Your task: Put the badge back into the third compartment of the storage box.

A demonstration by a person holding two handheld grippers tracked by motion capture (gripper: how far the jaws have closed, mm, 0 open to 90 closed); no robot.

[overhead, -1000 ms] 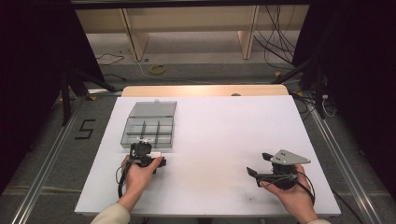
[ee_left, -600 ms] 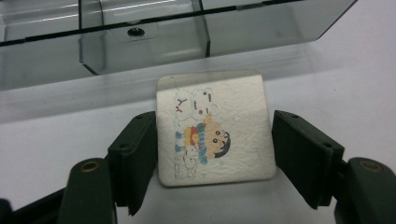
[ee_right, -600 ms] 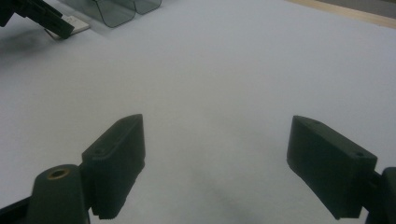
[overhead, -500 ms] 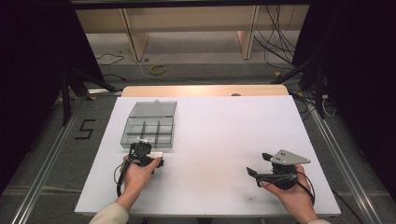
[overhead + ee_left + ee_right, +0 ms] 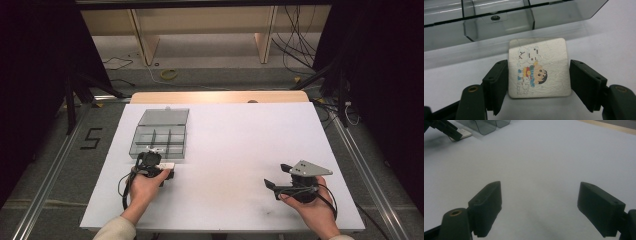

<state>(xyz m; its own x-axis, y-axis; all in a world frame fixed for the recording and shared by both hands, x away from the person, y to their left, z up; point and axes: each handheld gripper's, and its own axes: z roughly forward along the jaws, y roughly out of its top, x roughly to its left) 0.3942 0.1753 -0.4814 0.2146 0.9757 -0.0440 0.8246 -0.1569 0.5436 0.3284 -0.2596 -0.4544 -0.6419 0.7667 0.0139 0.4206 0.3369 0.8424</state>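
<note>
the left gripper [image 5: 537,82] brackets a cartoon-printed square tile [image 5: 539,67], jaws apart, the left jaw seemingly touching its edge. the smoky compartment box [image 5: 161,135] is cropped above it. the right gripper [image 5: 539,210] gapes over bare bench [image 5: 240,150].

Left gripper [image 5: 537,82]: two matte black rectangular jaw pads with small recessed screw holes; a brass-coloured eyelet is set in the near-left arm.
Right gripper [image 5: 539,211]: the same black blocky pads, with a brass-ringed hole at the near left.
Grey three-cornered plate [image 5: 311,168]: pale metal, dotted with small holes, on top of the right gripper's black body.
Black cable [image 5: 125,186]: loops from the left gripper past the wrist; another trails by the right hand [image 5: 312,210].
Sleeve [image 5: 116,231]: cream-coloured fabric on the left forearm, at the near edge.
</note>
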